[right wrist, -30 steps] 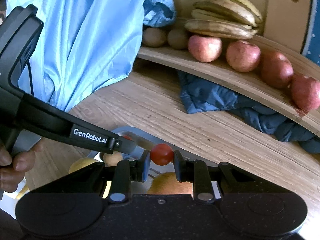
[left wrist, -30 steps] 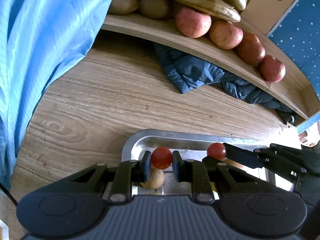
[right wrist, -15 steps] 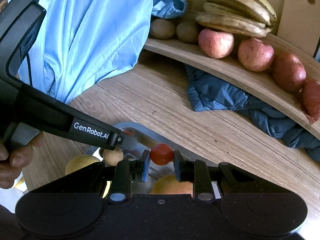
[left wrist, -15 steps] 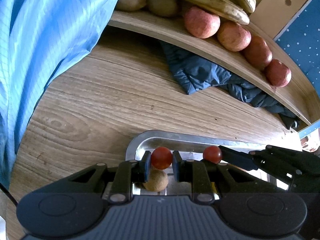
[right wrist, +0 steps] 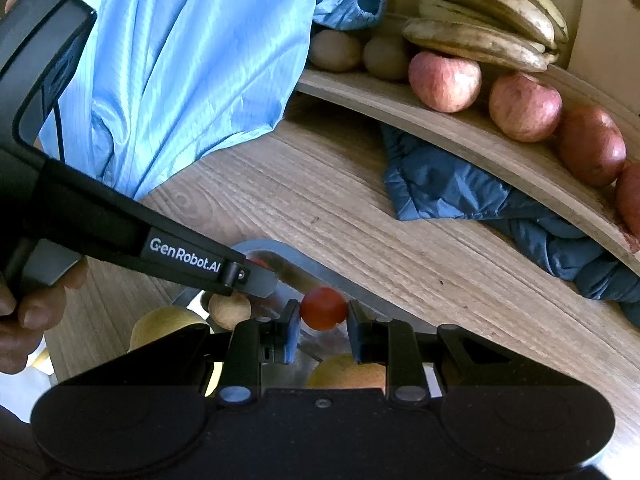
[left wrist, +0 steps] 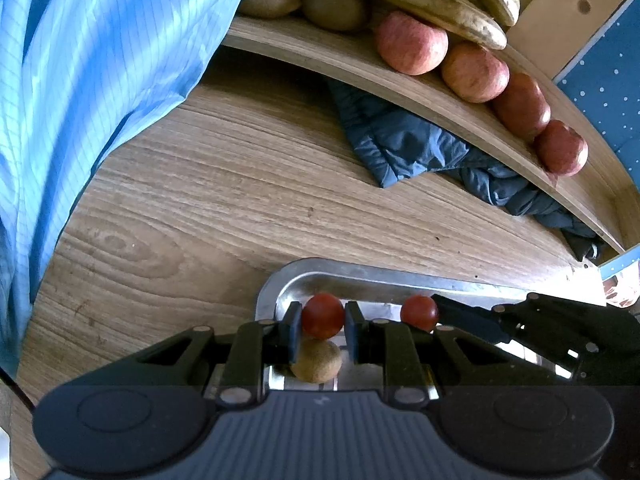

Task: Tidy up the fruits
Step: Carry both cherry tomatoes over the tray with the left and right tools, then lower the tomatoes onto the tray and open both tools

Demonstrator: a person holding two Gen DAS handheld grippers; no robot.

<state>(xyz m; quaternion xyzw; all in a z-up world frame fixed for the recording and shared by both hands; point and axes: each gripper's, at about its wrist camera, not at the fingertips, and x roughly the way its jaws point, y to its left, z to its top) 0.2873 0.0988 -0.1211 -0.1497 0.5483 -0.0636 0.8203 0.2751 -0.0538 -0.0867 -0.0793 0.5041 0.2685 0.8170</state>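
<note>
Transport step: left gripper (left wrist: 322, 326) and right gripper (right wrist: 323, 322) each have jaws clamped on a small red cherry tomato (left wrist: 322, 315) above the metal tray (left wrist: 360, 276); next, carry both to the curved wooden shelf (left wrist: 400, 88).

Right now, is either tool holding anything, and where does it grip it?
Yes. The left tool pinches a cherry tomato by its sides; the right tool pinches another tomato likewise.

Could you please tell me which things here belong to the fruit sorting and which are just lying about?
Job: two small red tomatoes, metal tray, red apples, yellow bananas, wooden shelf.
Lying about: crumpled dark blue cloth, light blue striped fabric.
</note>
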